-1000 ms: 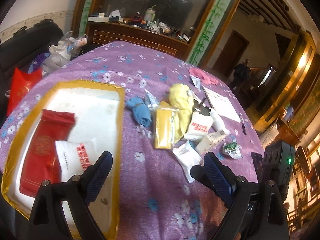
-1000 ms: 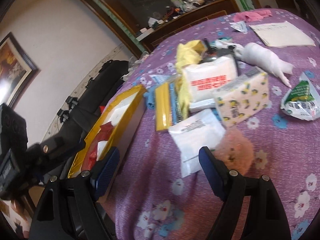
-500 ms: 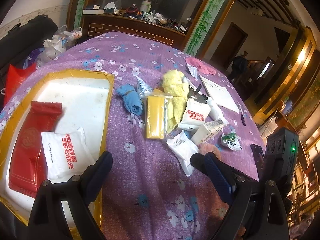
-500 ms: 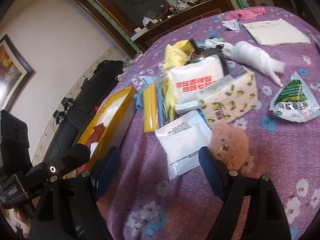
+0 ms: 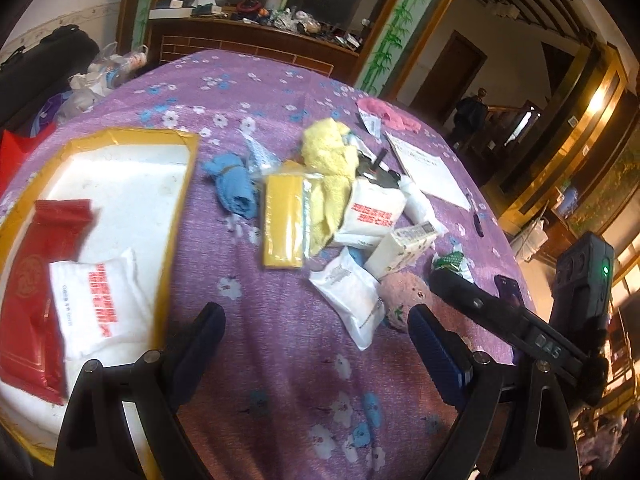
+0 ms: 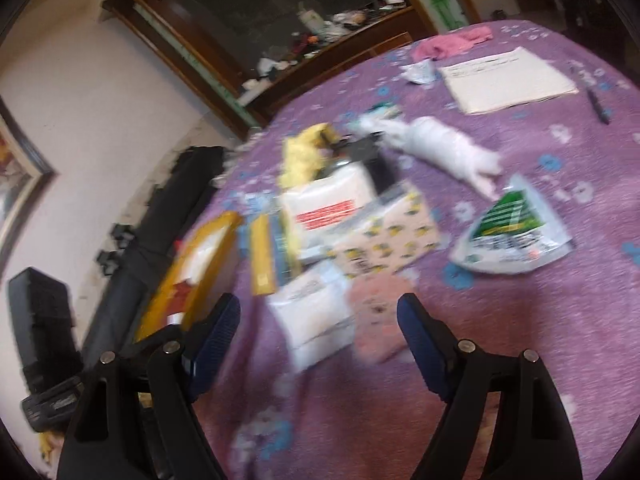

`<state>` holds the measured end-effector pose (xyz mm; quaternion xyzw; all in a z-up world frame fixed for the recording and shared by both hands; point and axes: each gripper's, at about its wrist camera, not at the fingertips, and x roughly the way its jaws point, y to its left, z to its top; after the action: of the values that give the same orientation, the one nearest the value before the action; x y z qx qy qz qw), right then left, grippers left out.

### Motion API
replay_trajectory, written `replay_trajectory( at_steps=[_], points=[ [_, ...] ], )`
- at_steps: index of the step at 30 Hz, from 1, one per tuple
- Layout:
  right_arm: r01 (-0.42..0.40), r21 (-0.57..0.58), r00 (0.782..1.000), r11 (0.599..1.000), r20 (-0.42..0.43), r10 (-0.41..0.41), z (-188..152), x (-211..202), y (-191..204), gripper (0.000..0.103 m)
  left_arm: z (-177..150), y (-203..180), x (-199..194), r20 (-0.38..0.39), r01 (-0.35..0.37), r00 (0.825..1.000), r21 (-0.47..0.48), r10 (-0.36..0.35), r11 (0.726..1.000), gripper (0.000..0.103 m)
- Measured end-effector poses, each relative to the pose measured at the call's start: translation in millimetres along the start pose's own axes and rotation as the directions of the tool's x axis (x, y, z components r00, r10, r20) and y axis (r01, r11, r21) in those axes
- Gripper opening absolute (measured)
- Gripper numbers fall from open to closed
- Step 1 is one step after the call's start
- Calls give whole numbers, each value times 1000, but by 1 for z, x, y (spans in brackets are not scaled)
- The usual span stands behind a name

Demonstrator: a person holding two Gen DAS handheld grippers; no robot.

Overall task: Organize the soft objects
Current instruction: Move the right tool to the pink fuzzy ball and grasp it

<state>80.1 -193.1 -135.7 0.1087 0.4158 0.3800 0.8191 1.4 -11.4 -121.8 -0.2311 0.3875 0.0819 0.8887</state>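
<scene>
A pile of soft packs lies mid-table on the purple flowered cloth: a blue rolled cloth (image 5: 235,188), a yellow pack (image 5: 282,220), a yellow towel (image 5: 329,152), a white tissue pack with red print (image 5: 374,212), a patterned tissue pack (image 6: 386,240), a flat white pack (image 5: 352,296) and a pink fluffy ball (image 5: 402,298). The yellow-rimmed white tray (image 5: 120,176) at left holds a red pack (image 5: 32,292) and a white pack (image 5: 96,304). My left gripper (image 5: 316,344) hangs open above bare cloth. My right gripper (image 6: 318,340) is open, low over the flat white pack (image 6: 312,312) and pink ball (image 6: 376,312).
A white rolled cloth (image 6: 444,148), a green-and-white packet (image 6: 512,232), a paper sheet (image 6: 504,80), a pen (image 6: 598,104) and a pink cloth (image 6: 452,44) lie farther back. A cluttered wooden cabinet (image 5: 256,36) stands behind the table. Black bags (image 6: 168,216) sit left of it.
The right gripper has moved forward and down toward the flat white pack and pink ball. The left gripper has drifted right, away from the tray. Both stay open.
</scene>
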Motion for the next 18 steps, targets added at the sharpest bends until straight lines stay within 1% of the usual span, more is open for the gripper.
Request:
replay_trajectory(
  at_steps=[2,3,4,5,7,8,9,10,11,12,13,14,16,17,18],
  points=[
    [31,14,999,999,-20,-31,2,9,-6,80,1,-7,9,-14,4,1000,14,-3,1000,94],
    [52,21,998,998,-29,-51,2,14,-8,76,1,-9,12,-21,4,1000,20,-3,1000,94],
    [82,31,996,996,-43,-81,2,20,-11,70,1,-13,17,-33,3,999,32,-2,999,94],
    [96,40,994,995,-56,-94,2,23,-15,67,1,-17,22,-44,5,999,41,-3,999,94],
    [95,65,992,993,-88,-89,0,28,-20,56,1,-23,29,-58,8,998,56,-5,998,94],
    [99,57,992,993,-84,-94,0,27,-20,55,2,-27,34,-64,4,998,66,0,998,94],
    [116,44,990,992,-86,-112,-1,26,-18,52,2,-28,37,-67,-5,998,70,10,998,94],
    [135,35,987,990,-94,-131,-3,27,-18,45,3,-31,44,-77,-34,996,78,40,996,94],
    [144,34,985,989,-100,-140,-4,28,-17,40,4,-34,49,-88,-56,994,80,63,995,92],
    [151,42,984,988,-98,-146,-5,26,-19,34,5,-36,55,-101,-61,993,75,68,995,88],
    [150,62,985,987,-96,-143,-6,25,-22,30,5,-37,60,-114,-53,992,69,60,996,86],
    [134,88,988,987,-91,-126,-8,23,-26,30,6,-37,64,-130,-45,990,63,53,997,84],
    [97,142,993,985,-83,-86,-9,20,-34,29,8,-37,77,-171,-54,983,42,61,998,75],
    [89,155,994,984,-80,-77,-9,19,-37,29,9,-36,81,-186,-45,981,34,51,998,69],
    [85,159,994,984,-78,-73,-10,18,-38,28,9,-36,86,-204,-29,978,24,33,999,61]
  ],
)
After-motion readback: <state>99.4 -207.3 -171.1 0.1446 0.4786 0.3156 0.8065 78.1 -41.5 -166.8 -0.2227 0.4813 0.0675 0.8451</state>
